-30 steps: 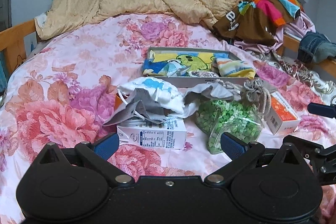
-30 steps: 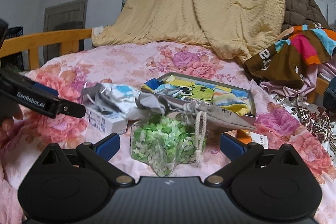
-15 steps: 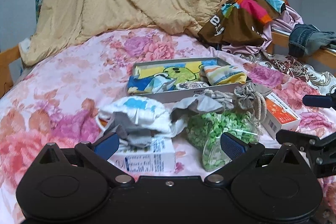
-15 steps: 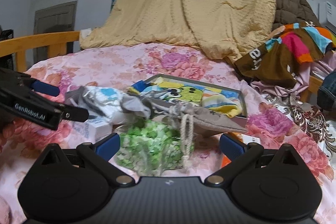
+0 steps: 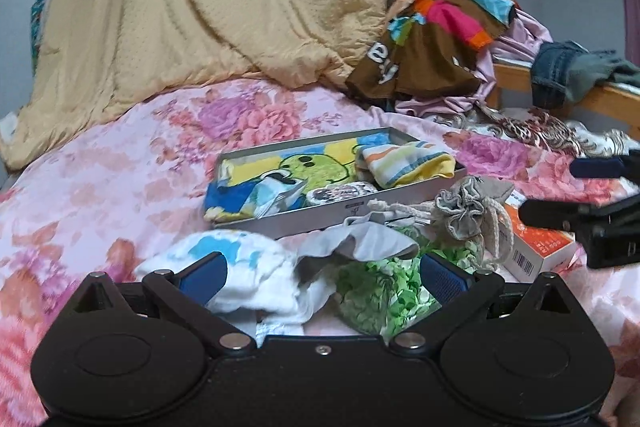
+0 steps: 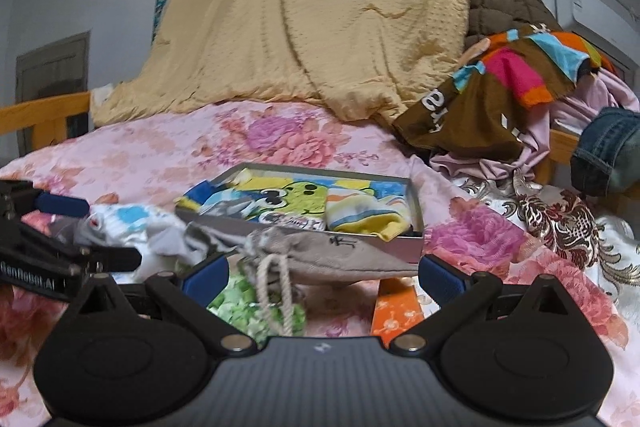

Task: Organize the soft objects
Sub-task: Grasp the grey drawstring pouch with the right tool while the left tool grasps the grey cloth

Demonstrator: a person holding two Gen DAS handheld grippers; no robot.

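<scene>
1. Landmark: a shallow rectangular grey tray [image 5: 280, 223] with thin straight walls lies flat on the pink floral bedspread [image 5: 120, 167]. All positions below are relative to this tray.
2. Left of the tray's near wall: a crumpled white cloth with blue print [image 5: 240, 267], soft and puckered. The left gripper [image 5: 324, 275] hovers directly over it, jaws spread wide, blue ribbed pads holding nothing.
3. Inside the tray, left to middle: a flat cartoon-print towel [image 5: 304, 167] in yellow, green and blue.
4. Inside the tray, right end: a folded striped cloth [image 5: 404, 163], pastel bands with a yellow edge.
5. In front of the tray's near wall, centre: a limp grey fabric piece [image 5: 360, 243] draped on a clear bag of green pieces [image 5: 380, 291], glossy and lumpy.
6. Against the tray's near right corner: a grey drawstring pouch [image 6: 332, 255] of coarse weave, neck gathered, with a twisted off-white cord [image 6: 276, 291] hanging. The right gripper [image 6: 324, 275] sits above it, jaws released and empty.
7. Right of the pouch: an orange-and-white carton [image 5: 536, 247], rigid and rectangular.
8. Behind the tray: a tan quilted blanket [image 5: 208, 11], heaped high.
9. Behind and right of the tray: piled multicoloured clothing [image 5: 440, 31].
</scene>
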